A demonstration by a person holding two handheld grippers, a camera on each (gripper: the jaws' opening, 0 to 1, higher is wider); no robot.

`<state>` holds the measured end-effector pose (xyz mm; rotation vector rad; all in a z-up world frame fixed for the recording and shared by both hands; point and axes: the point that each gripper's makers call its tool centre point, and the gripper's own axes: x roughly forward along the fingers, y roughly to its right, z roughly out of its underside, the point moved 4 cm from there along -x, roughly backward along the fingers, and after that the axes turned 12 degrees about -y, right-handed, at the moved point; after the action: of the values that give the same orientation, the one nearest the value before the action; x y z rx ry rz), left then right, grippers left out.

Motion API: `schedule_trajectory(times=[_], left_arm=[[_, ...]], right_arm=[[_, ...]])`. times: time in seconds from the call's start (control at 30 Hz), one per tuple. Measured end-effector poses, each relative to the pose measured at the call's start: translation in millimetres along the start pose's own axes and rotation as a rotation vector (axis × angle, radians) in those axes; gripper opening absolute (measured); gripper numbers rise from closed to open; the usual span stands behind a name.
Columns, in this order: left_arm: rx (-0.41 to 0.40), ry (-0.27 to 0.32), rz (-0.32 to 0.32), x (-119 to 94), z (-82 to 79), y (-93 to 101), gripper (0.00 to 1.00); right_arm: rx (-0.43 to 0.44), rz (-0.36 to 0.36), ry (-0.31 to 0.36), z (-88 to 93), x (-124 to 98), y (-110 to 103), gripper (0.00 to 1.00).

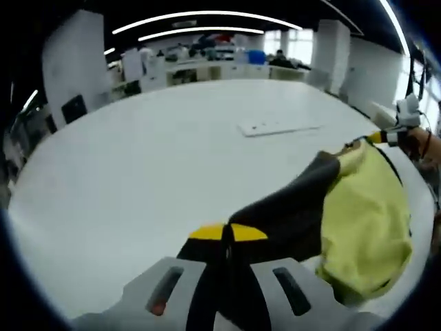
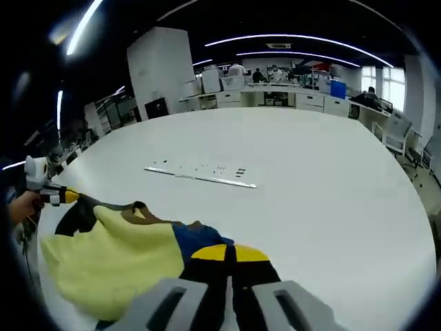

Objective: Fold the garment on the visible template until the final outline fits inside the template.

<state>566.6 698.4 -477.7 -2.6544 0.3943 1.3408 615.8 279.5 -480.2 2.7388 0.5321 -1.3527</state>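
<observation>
A yellow garment with black and blue parts is stretched between my two grippers above the white table. My left gripper is shut on its black edge, yellow tips together. The right gripper comes in at the far right, pinching the garment's other end. In the right gripper view my right gripper is shut on the garment by the blue patch. The left gripper holds the far corner at the left, with a hand behind it.
A flat pale strip with small dark marks lies on the table beyond the garment, also seen as a pale strip. Desks, chairs and a white pillar stand past the table's far edge.
</observation>
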Motion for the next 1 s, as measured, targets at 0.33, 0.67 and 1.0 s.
schedule_trajectory(times=[0.33,0.67,1.0], left_arm=[[0.024,-0.080,-0.025,24.7,4.5,-2.5,0.00],[0.013,-0.043,-0.062,19.1,2.1,-10.4,0.05],[-0.003,0.119,0.022,-15.3,-6.8,-0.6,0.47]], right_arm=[[0.023,-0.013,-0.009,-2.9,10.6,-2.9,0.00],[0.032,0.002,-0.002,-5.7,6.5,-1.7,0.00],[0.033,-0.024,0.032,-13.8,-20.1,-21.0,0.45]])
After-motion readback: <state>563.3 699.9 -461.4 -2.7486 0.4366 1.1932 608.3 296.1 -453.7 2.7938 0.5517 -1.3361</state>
